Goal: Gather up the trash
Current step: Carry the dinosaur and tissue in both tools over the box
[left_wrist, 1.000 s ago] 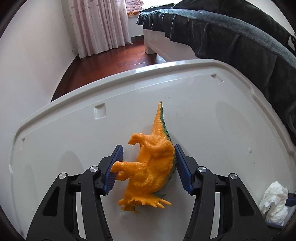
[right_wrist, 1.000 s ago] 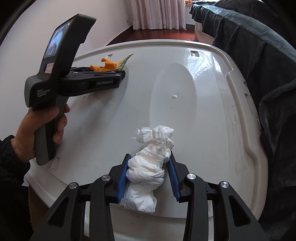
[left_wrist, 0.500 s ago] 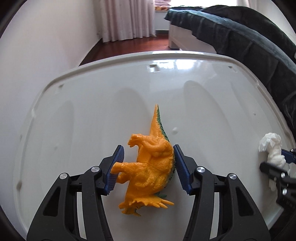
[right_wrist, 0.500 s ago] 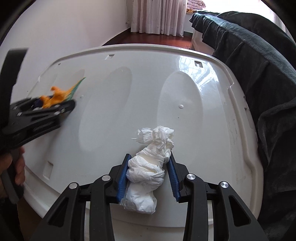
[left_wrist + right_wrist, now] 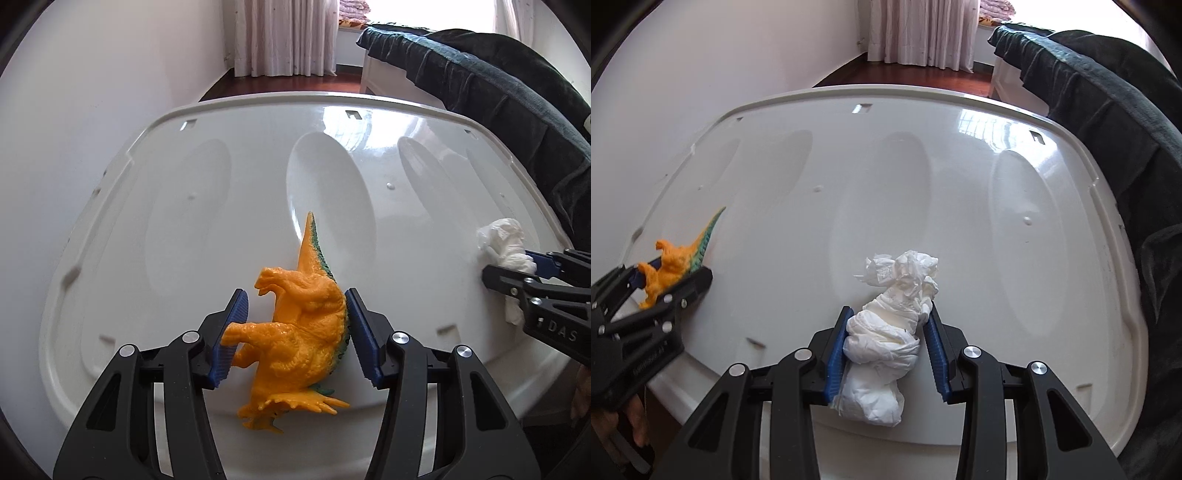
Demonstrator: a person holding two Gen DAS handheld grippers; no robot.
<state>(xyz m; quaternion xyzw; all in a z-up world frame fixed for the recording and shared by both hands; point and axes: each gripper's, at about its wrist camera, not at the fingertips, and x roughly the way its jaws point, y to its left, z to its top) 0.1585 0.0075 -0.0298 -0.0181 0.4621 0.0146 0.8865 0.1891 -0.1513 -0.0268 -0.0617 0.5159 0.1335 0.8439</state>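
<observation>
We hold the crumpled white tissue [image 5: 886, 343] in our right gripper [image 5: 886, 347]; its blue pads press both sides of the wad, so the jaws are closed on it; the tissue hangs just over the near edge of the white plastic lid [image 5: 960, 184], its loose end pointing up the lid and its lower end below the rim; in our left gripper [image 5: 295, 332] we grip the orange toy dinosaur [image 5: 299, 332], one pad against its green-striped back, the other against its leg, tail pointing away from us.

The right wrist view shows the whole tissue and the left gripper from the side at the lid's left edge, with a hand [image 5: 624, 432] low on its handle; the left wrist view shows the dinosaur's horned head [image 5: 291, 406] below the jaws, which the other view hides, and only the top of the tissue at the far right.

Against the picture a second ago, the left gripper has swung across the lid; the wall filled more of its view then, and now the curtain [image 5: 288, 37] and dark bedding [image 5: 498, 81] sit further round, with the right gripper well in sight; in the right view the left gripper has dropped from upper left to lower left; both grips look unchanged.
</observation>
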